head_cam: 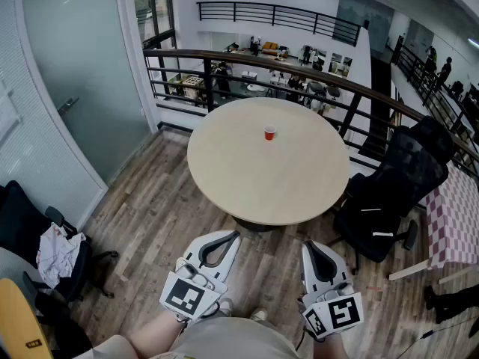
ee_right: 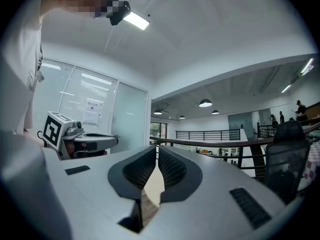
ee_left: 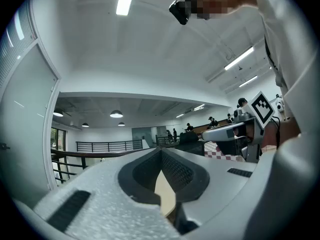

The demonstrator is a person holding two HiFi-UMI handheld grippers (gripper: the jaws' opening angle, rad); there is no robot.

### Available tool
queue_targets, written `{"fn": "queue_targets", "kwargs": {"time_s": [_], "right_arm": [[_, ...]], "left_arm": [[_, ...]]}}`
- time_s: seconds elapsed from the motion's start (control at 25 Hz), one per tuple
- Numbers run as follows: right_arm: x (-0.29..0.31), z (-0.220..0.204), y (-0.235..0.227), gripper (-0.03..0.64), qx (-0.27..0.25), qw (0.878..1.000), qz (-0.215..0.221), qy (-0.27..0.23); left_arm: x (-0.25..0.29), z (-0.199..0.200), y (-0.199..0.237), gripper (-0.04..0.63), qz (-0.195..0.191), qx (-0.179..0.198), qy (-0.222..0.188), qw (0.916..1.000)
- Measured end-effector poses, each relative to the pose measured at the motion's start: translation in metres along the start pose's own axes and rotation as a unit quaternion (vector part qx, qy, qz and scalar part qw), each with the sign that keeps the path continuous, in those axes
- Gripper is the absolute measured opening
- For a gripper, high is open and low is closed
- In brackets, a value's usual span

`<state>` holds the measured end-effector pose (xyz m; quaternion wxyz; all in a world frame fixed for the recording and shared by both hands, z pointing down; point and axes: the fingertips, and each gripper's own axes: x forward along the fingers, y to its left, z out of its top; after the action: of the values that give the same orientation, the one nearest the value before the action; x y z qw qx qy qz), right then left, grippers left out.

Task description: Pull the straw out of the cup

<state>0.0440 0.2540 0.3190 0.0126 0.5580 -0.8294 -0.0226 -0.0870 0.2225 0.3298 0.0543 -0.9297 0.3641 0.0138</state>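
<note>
A small red cup [head_cam: 269,132] stands on the round beige table [head_cam: 247,178], toward its far side; it is too small in the head view to make out a straw. Both grippers are held low near my body, well short of the table. My left gripper [head_cam: 233,235] [ee_left: 161,150] has its fingertips meeting with nothing between them. My right gripper [head_cam: 307,244] [ee_right: 157,147] is likewise shut and empty. Each gripper view looks level across the room, with a sliver of the table [ee_left: 166,194] showing through the jaws' gap. The cup appears in neither gripper view.
A black office chair [head_cam: 389,193] stands at the table's right edge. A dark railing [head_cam: 299,69] curves behind the table. A chair with a white cloth [head_cam: 54,249] is at the left, a glass wall [head_cam: 75,73] beyond it, and a checkered table [head_cam: 453,215] at the far right.
</note>
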Motion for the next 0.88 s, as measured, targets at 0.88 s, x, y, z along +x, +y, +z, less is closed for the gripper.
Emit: {"fn": "queue_targets", "kwargs": {"time_s": [0.88], "right_arm": [[0.004, -0.011, -0.007, 0.029, 0.018, 1.000, 0.009, 0.003]], "left_arm": [[0.013, -0.008, -0.009, 0.014, -0.010, -0.003, 0.015, 0.9998]]}}
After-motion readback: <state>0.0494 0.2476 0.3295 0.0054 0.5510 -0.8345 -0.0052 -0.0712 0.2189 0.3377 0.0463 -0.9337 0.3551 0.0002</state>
